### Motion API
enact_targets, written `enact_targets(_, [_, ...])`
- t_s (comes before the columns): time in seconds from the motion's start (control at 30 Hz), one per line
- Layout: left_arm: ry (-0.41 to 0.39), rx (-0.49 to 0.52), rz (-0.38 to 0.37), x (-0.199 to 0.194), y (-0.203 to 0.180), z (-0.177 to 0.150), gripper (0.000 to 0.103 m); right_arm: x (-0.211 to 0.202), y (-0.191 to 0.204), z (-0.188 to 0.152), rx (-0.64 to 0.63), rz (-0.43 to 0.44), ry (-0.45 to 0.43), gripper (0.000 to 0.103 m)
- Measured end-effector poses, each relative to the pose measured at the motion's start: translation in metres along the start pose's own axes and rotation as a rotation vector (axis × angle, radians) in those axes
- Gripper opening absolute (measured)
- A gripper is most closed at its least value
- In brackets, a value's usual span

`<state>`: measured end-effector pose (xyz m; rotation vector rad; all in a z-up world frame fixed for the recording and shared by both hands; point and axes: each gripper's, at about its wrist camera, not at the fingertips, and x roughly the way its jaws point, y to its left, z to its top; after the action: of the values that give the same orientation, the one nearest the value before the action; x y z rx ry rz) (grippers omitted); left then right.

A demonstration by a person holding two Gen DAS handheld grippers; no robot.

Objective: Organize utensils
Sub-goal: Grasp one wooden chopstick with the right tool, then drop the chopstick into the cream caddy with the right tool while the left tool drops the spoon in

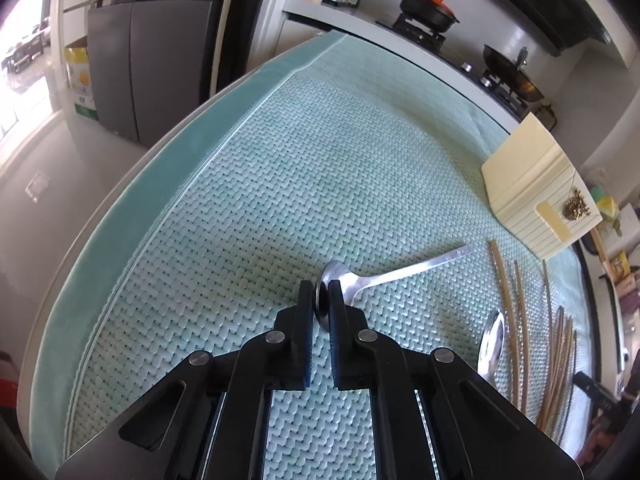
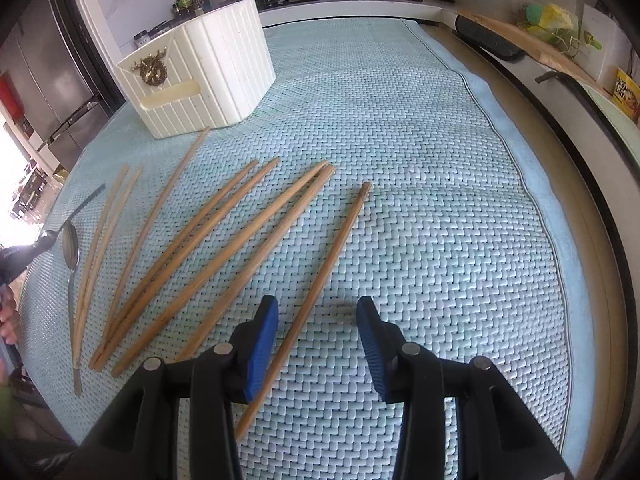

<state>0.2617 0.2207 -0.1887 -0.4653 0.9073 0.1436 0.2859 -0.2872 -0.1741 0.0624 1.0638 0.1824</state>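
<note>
Steel spoon (image 1: 362, 280) in left claw (image 1: 321, 300), handle toward holder (image 1: 532, 196).

Glossy metal spoon (image 1: 400, 276); matt wooden chopsticks (image 2: 240, 240); ribbed cream plastic holder (image 2: 208, 80); rough woven mat (image 2: 420, 200) on surface.

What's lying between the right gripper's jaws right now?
One chopstick lies on the mat between the open jaws of the right gripper, nearer the left one, untouched. The right wrist view shows it.
</note>
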Motion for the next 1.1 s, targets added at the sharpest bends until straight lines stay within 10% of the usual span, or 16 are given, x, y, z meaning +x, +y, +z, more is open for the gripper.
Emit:
enact_targets(0.37, [-0.075, 0.081, -0.003, -0.016, -0.019, 0.013, 0.002, 0.026, -0.011, 0.052, 0.061, -0.001, 0.038, 0.04])
enact_targets(0.5, [-0.112, 0.128, 0.009, -0.026, -0.03, 0.023, 0.002, 0.033, -0.003, 0.057, 0.036, -0.1, 0.037, 0.009])
enact_targets(0.6, [-0.131, 0.161, -0.001, -0.033, -0.039, 0.032, 0.002, 0.033, -0.005, 0.06, 0.05, -0.091, 0.032, 0.006])
enact_targets(1.1, [-0.215, 0.358, -0.014, -0.074, -0.109, 0.062, 0.002, -0.09, 0.006, 0.05, 0.025, 0.146, -0.306, 0.006])
